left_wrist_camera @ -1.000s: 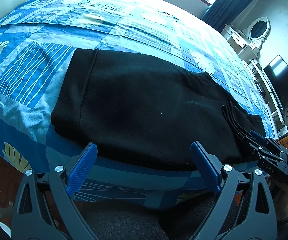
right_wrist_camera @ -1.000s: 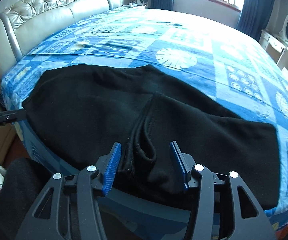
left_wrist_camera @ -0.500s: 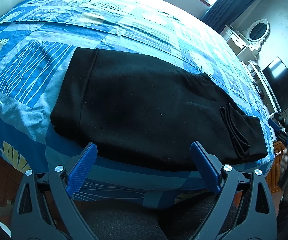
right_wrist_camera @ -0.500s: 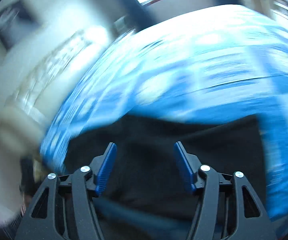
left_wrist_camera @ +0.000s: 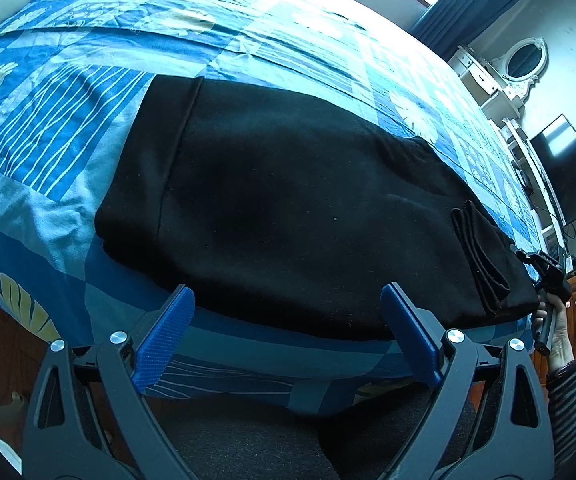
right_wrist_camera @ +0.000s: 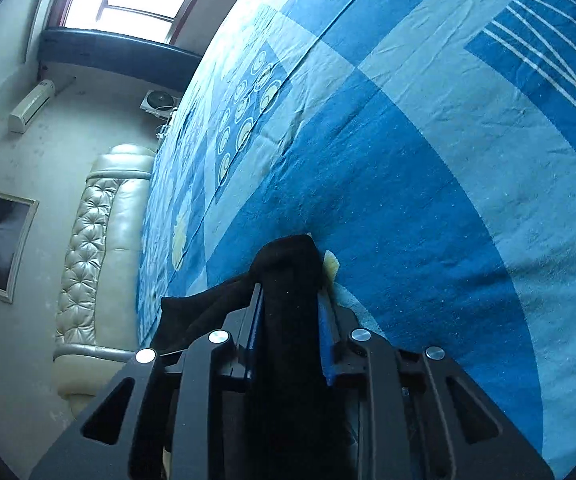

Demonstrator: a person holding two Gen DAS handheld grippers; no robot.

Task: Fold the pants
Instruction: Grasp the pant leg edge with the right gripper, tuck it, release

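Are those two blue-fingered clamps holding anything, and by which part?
The right gripper pinches the black fabric pants at their end by the bed's edge. Left gripper holds nothing.

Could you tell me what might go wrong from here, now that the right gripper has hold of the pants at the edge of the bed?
The right gripper has just closed on a thick bunch of the black pants at their end; a layer may slip out when lifted.

The left gripper is open and off the cloth, so a one-sided pull could drag the pants along the bedspread or undo the narrow fold.
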